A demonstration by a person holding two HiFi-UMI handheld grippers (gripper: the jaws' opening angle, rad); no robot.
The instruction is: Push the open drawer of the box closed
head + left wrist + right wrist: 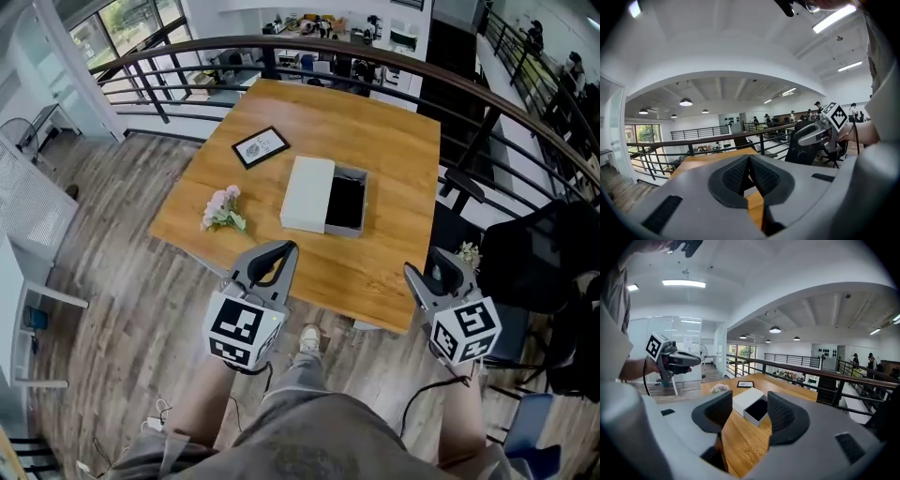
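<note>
The wooden bench (394,169) stands inside a curved black railing (375,58) that runs behind its far and right edges, with a black chair (534,253) just off its right side. The white box (307,193) lies near the middle of the bench. Its drawer (346,202) is pulled out to the right, with the black interior exposed. A framed picture (261,147) lies beyond the box to the left, and a small bunch of pale flowers (223,209) lies left of the box, clear of it. Only bare bench top lies between the box and the near edge. The left tongs (281,251) are held off the near edge with tips pressed together, gripping nothing. The right tongs (429,267) are held likewise, spread wide and empty. The left gripper view shows only a strip of bench; its jaws hide the box. The framed picture's content is too small to read.
</note>
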